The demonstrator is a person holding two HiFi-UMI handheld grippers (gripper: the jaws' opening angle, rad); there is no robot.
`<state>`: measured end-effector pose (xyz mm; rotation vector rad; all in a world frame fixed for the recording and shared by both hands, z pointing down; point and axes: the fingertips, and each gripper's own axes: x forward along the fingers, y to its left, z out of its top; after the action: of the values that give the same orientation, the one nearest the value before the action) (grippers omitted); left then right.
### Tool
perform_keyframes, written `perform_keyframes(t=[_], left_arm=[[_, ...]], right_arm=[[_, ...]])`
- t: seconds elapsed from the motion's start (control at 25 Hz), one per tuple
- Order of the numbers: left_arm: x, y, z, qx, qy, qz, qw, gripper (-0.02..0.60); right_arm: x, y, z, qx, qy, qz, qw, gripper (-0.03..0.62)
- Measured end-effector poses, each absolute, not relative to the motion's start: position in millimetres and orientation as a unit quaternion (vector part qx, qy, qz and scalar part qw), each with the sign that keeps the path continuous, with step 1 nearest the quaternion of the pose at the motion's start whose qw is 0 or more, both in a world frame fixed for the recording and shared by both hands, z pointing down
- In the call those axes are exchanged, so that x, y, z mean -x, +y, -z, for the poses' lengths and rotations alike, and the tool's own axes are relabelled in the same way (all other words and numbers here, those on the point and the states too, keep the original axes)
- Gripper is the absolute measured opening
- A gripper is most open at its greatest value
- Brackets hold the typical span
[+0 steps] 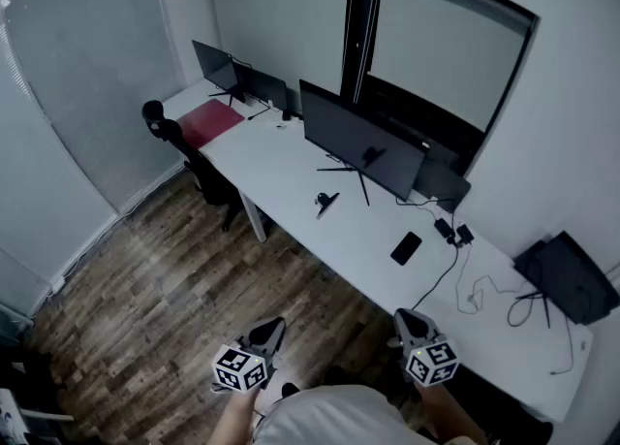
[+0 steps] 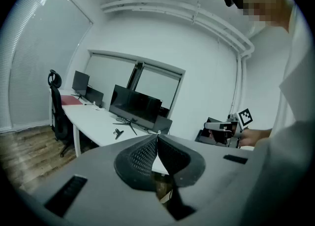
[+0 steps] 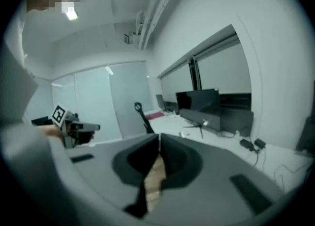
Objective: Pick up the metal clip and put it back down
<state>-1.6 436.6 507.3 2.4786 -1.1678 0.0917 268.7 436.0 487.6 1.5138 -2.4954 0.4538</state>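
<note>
Both tools are held low and near, in front of the person. The left tool and the right tool are each clenched, jaw tips together with nothing between them. Both hang over the wooden floor, well apart from the counter's near edge. The metal clip lies untouched on the white counter, about mid-length, near the foot of the stand of the large monitor.

Likely faults, judged from this layout:
- (a) Jaws brought onto the clip while clenched would push it rather than take it, so they must part first.
- (b) The clip is small and low on a smooth top, so a shallow or off-centre pinch could make it skid or flip away.
- (c) The stand lies close on the clip's far right, so an overshoot could strike its foot and rock the screen.
- (d) A release from too high could let the clip bounce toward the edge.

Surface and room: the counter is long and runs from far left to near right. To the right of the clip it carries a dark phone and loose cables. At its far left end are a red mat and smaller monitors. An office chair stands at its left part. Beyond are windows with blinds drawn
</note>
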Motion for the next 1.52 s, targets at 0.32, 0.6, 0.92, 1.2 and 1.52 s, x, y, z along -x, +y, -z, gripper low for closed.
perform_keyframes(t=[0.32,0.6,0.92,1.2,1.52], left_arm=[[-9,432,-505,-0.886,-0.418,-0.033,0.196,0.034],[-13,425,-508,-0.881,-0.427,-0.037,0.198,0.034],[-27,422,-513,-0.873,-0.442,-0.042,0.202,0.032],[-41,421,-517,-0.864,-0.46,-0.042,0.201,0.032],[-49,408,-519,-0.86,-0.465,-0.04,0.206,0.032]], right_arm=[[-278,429,-489,-0.51,-0.842,-0.154,0.092,0.032],[-284,418,-489,-0.506,-0.844,-0.151,0.09,0.032],[-297,406,-498,-0.49,-0.853,-0.148,0.098,0.034],[-308,398,-506,-0.466,-0.867,-0.14,0.108,0.034],[-314,381,-510,-0.463,-0.868,-0.146,0.106,0.034]])
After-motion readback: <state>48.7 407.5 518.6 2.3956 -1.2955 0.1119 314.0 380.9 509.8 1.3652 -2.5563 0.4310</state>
